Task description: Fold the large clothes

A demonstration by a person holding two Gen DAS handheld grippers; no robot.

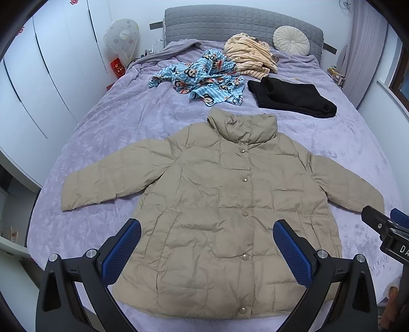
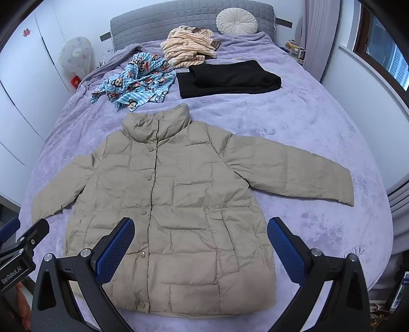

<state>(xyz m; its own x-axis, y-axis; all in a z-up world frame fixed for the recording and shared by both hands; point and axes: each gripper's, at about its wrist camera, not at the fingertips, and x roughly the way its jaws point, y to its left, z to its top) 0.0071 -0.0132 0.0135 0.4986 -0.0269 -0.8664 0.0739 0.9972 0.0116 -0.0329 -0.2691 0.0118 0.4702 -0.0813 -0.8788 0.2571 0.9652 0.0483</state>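
A beige puffer jacket (image 1: 217, 204) lies flat, front up and snapped shut, on the purple bed (image 1: 102, 127), sleeves spread to both sides, collar toward the headboard. It also shows in the right wrist view (image 2: 179, 204). My left gripper (image 1: 207, 247) is open and empty, held above the jacket's lower hem. My right gripper (image 2: 200, 245) is open and empty, also above the lower hem; it shows at the right edge of the left wrist view (image 1: 383, 224).
Farther up the bed lie a folded black garment (image 1: 291, 98), a crumpled blue monkey-print garment (image 1: 204, 79) and a striped cream garment (image 1: 250, 56). A round cushion (image 1: 291, 40) leans on the grey headboard (image 1: 230, 23). White wardrobes (image 1: 38, 76) stand on the left.
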